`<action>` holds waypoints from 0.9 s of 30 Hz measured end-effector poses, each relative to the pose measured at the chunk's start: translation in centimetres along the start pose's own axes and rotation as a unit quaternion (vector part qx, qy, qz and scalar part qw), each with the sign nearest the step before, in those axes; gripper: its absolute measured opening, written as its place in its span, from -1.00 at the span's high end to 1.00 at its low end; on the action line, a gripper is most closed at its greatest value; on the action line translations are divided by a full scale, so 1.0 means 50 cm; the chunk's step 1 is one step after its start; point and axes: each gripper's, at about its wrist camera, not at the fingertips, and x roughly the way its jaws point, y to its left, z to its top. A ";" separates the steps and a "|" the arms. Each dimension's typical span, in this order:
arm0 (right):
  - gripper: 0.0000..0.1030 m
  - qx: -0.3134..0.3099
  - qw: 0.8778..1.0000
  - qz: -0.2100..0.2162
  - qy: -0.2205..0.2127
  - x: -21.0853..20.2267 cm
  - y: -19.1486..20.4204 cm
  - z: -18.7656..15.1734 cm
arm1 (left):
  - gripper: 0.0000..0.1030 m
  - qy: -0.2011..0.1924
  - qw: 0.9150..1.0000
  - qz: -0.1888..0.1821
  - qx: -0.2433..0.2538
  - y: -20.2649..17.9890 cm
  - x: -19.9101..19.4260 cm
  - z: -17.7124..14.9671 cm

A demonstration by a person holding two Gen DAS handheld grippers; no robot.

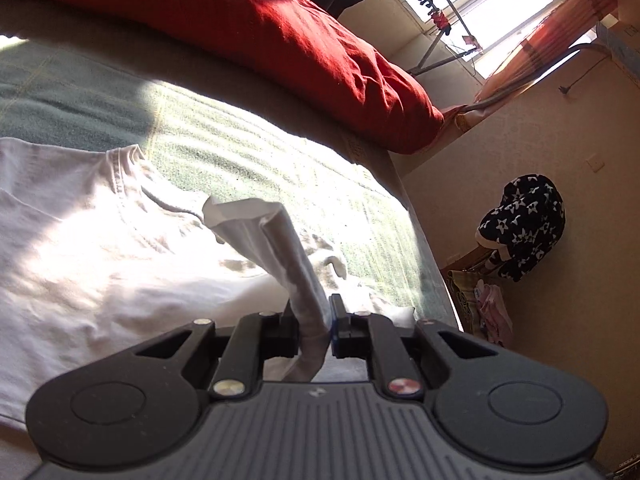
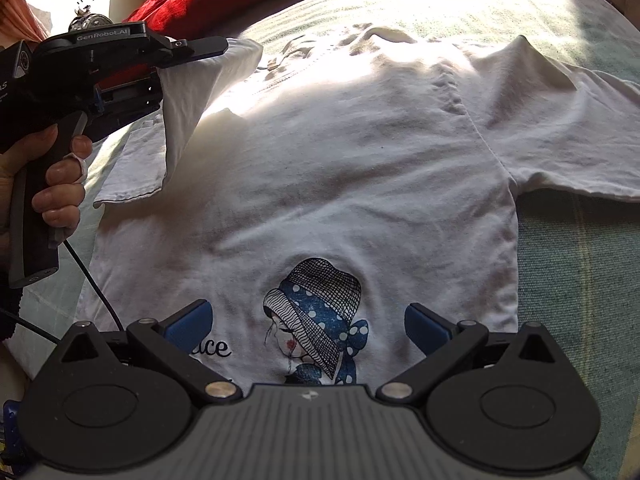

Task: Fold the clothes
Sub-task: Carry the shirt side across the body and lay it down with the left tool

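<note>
**Left sleeve lifted, fold barely started**

My left gripper (image 1: 314, 320) is clamped narrow on the sleeve (image 1: 276, 248) of the tee (image 2: 340, 184). The fabric is pinched between the pads and stands up out of them in a twisted strip. In the right wrist view the same gripper (image 2: 160, 80) holds that sleeve raised off the bed, beside the tee's shoulder, with my hand (image 2: 52, 176) on the handle.

My right gripper (image 2: 308, 324) stands wide with nothing between the fingers. It hovers over the tee's lower front, with the print (image 2: 320, 320) of a girl in a hat right between the blue pads (image 2: 192, 320).

The tee lies face up, mostly flat on the green blanket (image 2: 580, 280). The other sleeve (image 2: 568, 140) is spread out flat on the side of the tee away from my left gripper. A red pillow (image 1: 260, 40) lies beyond the tee's collar (image 1: 120, 168), well apart.

Progress, as I read it: early.
- Done: tee laid out, one sleeve gripped and up.
- Left: lay this sleeve across the body, fold in the other sleeve, fold the body, smooth it.

No finished fold shows yet.
</note>
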 end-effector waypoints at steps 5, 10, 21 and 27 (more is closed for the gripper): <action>-1.00 0.004 1.000 -0.003 0.002 0.002 -0.007 -0.004 | 0.75 0.012 1.000 0.013 0.012 -0.002 0.024 -0.006; -1.00 0.001 1.000 -0.006 0.006 0.008 -0.009 -0.009 | 0.37 0.027 0.998 0.015 0.060 -0.033 0.037 -0.010; -1.00 -0.037 0.998 -0.036 0.031 0.044 0.008 -0.015 | 0.20 0.069 0.953 0.066 0.288 -0.138 0.054 -0.058; -1.00 -0.022 0.997 -0.065 0.036 0.057 0.020 -0.011 | 0.14 0.074 0.949 0.063 0.300 -0.143 0.047 -0.062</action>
